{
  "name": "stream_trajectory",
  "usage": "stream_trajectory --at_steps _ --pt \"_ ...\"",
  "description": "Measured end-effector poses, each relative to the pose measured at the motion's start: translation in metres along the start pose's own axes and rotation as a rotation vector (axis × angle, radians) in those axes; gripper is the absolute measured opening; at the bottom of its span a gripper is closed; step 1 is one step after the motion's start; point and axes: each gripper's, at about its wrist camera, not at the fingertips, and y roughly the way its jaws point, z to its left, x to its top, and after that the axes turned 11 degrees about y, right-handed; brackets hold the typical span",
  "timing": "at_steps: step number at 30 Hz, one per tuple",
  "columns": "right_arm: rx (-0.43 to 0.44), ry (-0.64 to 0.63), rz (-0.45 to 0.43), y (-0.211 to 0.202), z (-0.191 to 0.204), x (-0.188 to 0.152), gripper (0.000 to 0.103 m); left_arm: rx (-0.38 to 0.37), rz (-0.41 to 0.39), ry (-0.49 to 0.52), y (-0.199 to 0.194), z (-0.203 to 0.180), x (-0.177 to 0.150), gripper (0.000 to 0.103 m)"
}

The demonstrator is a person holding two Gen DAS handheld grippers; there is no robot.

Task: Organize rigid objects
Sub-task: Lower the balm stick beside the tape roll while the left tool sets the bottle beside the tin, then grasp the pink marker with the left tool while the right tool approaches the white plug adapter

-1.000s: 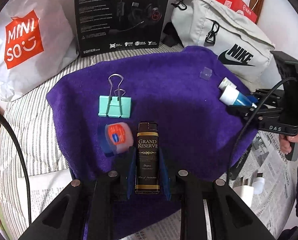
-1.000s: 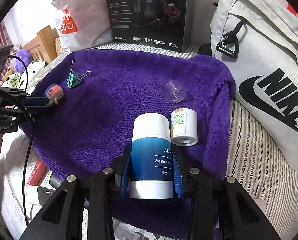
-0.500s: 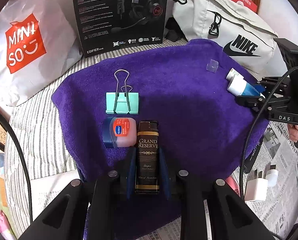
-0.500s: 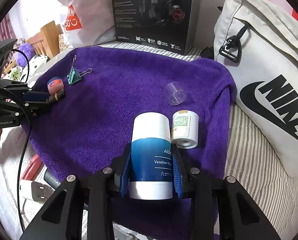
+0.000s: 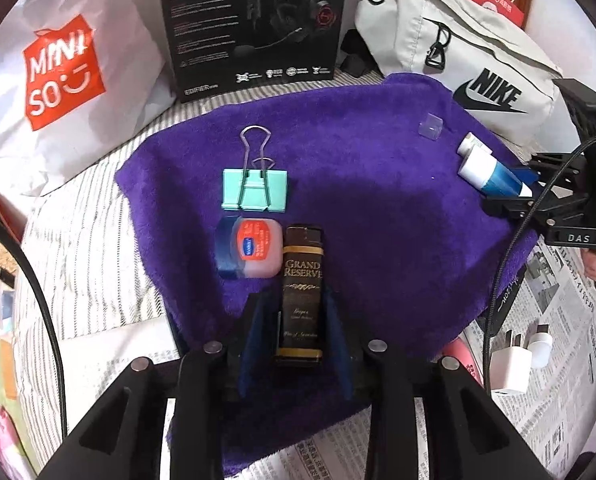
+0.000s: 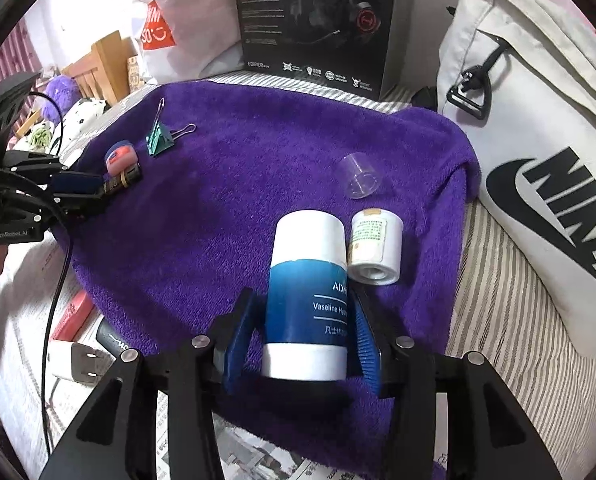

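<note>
Both claws have just let go. The left claw now stands released, its jaws spread clear of the brown Grand Reserve lighter, which lies flat on the purple towel touching the small Vaseline tin, just below the mint binder clip. A second ago both objects were clamped tight.

The right claw is likewise loosened around the blue-and-white Vaseline bottle, lying beside the small white bottle, though the right pad may still brush it.

This suggests both placements are done and the items are grouped in 2 clusters.

Count: 1 lighter, 1 tin, 1 clip, 2 bottles, 1 clear cap.
</note>
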Motion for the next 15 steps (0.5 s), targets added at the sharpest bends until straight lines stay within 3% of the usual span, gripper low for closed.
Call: stream_trajectory --at_steps 11,15 --pt "-0.03 0.109 -0.052 -0.038 -0.01 -0.017 0.048 0.026 -0.036 -0.028 -0.034 -0.005 -0.01 0.034" --pt "-0.026 0.165 -0.091 -0.059 -0.01 -0.032 0.048 -0.023 -0.078 -0.042 -0.054 -0.019 -0.015 0.034"
